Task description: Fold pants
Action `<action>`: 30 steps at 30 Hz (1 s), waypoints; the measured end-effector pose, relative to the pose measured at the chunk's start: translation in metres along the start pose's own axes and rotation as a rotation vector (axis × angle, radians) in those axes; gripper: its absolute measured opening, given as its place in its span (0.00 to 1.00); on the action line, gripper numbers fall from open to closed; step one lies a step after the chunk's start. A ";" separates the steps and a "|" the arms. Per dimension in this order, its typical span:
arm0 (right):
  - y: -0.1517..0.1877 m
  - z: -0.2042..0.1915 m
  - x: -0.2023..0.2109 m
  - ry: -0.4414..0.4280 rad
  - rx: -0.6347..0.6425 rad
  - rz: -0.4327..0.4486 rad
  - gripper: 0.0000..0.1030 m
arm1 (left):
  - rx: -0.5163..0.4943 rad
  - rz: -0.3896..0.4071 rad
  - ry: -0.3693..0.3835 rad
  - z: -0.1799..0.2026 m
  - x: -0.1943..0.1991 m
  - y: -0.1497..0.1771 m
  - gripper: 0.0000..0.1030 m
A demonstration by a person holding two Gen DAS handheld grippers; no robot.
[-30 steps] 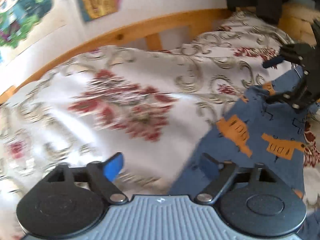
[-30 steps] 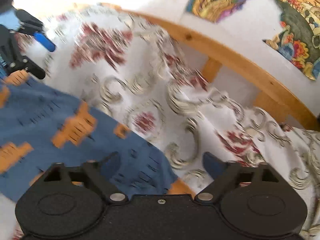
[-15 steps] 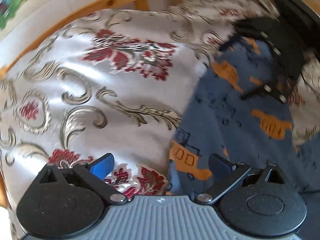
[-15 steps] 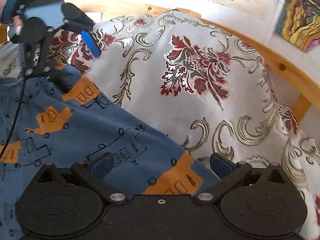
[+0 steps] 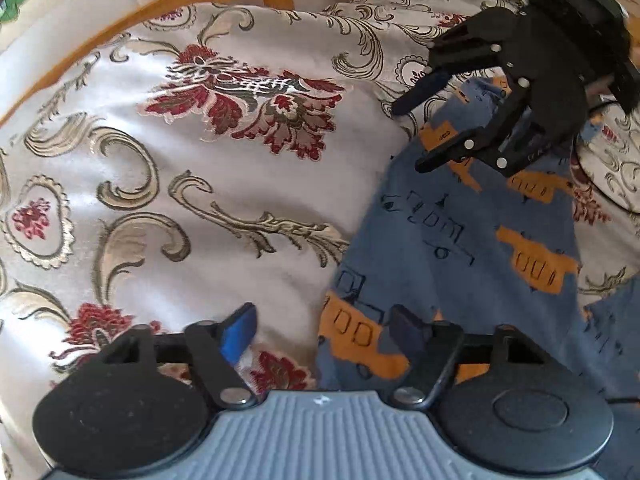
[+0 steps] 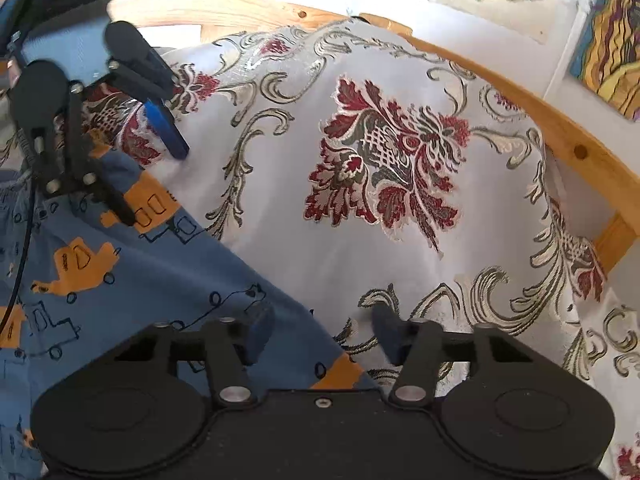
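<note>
blue pants (image 5: 460, 248) lie at five o'clock; left gripper (image 5: 324, 322) and right gripper (image 6: 324, 332) gape, straddling the edge, and may pinch the bedspread (image 6: 400, 240) too.

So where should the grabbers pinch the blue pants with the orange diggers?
Probably the pants edge lying on the flowery bedspread. The cloth lies flat, so only its border gives something to pinch. The left gripper and right gripper each straddle that edge, jaws open, so sliding forward low from the pants side, one finger on the cloth, looks best.
</note>
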State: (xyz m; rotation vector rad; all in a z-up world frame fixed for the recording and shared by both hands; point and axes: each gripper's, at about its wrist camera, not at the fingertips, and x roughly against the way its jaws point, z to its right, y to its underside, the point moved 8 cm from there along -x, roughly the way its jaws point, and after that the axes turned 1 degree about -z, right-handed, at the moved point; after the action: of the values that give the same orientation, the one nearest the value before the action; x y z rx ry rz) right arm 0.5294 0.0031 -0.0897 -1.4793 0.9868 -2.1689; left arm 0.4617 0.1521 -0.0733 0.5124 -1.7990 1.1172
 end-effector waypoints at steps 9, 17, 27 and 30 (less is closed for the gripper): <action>0.004 -0.008 -0.010 -0.004 0.093 -0.072 0.40 | -0.032 -0.068 -0.030 0.003 -0.009 0.004 0.34; 0.007 -0.004 -0.026 0.103 0.170 -0.179 0.04 | -0.064 -0.045 -0.204 0.011 -0.005 0.006 0.06; 0.008 -0.008 0.011 0.127 0.075 -0.091 0.00 | -0.049 0.021 -0.272 0.016 0.015 -0.001 0.01; 0.009 -0.016 0.028 0.137 0.077 -0.059 0.00 | -0.069 0.051 -0.297 0.021 0.026 -0.001 0.01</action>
State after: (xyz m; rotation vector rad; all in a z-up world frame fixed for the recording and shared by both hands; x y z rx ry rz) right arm 0.5030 -0.0151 -0.0806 -1.3567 0.9018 -2.3495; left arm 0.4391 0.1367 -0.0535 0.6192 -2.1098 1.0509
